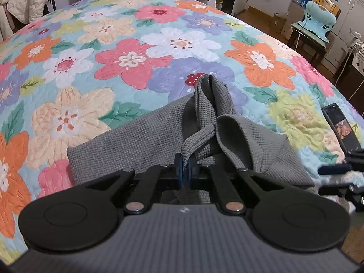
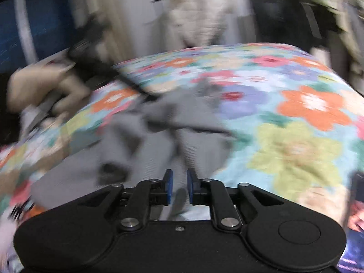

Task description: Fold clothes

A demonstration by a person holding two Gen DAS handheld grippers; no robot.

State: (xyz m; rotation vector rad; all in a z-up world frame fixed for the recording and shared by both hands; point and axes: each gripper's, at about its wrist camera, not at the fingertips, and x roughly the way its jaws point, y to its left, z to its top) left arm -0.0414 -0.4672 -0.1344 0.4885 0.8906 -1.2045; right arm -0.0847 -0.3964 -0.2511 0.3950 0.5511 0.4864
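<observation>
Left gripper (image 1: 186, 173) fingers clamp grey garment (image 1: 141, 136); right gripper (image 2: 179, 187) fingers apart, empty (phone (image 1: 341, 126) only in left view).

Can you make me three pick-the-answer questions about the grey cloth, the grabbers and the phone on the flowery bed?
1. Where does the phone lie?
A. right edge of the flowery quilt
B. on the chair
C. on the grey garment

2. What colour is the garment?
A. red
B. grey
C. white

3. What are the grippers doing?
A. both open
B. both shut on cloth
C. left gripper shut on the garment, right gripper open

Answers:
1 A, it rests on the quilt at the left view's right side.
2 B, grey waffle knit.
3 C, cloth is pinched between the left pads; a gap shows between the right ones.
</observation>
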